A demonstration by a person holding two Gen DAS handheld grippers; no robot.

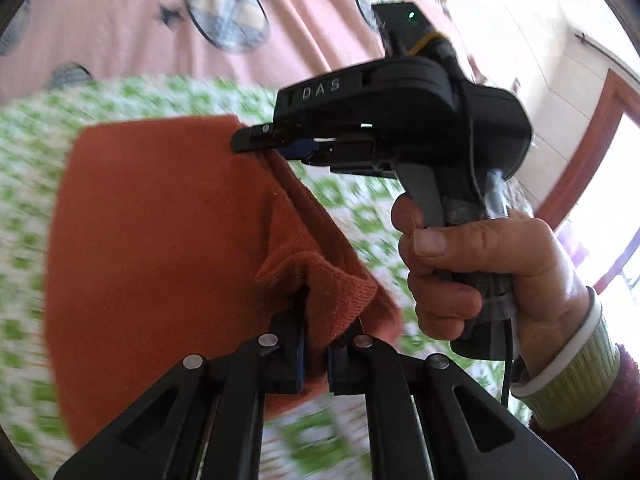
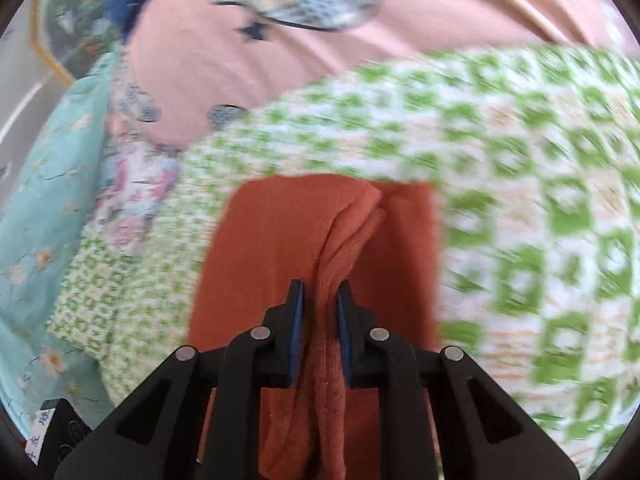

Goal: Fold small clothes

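Both tongs pinch the same orange knit garment (image 1: 160, 220), which is held up over a bed spread with a green-and-white checked cover (image 1: 24, 152). The left tongs (image 1: 316, 344) are pressed onto a bunched edge of the cloth at the bottom of their own view. The right tongs (image 1: 256, 142) — gripped by the person's right hand (image 1: 480, 276) — clamp a fold farther along that edge. In the right wrist view, the right tongs (image 2: 320, 320) squeeze a gathered ridge of the garment (image 2: 280, 240). A pink patterned blanket (image 2: 440, 8) lies beyond — blurred.
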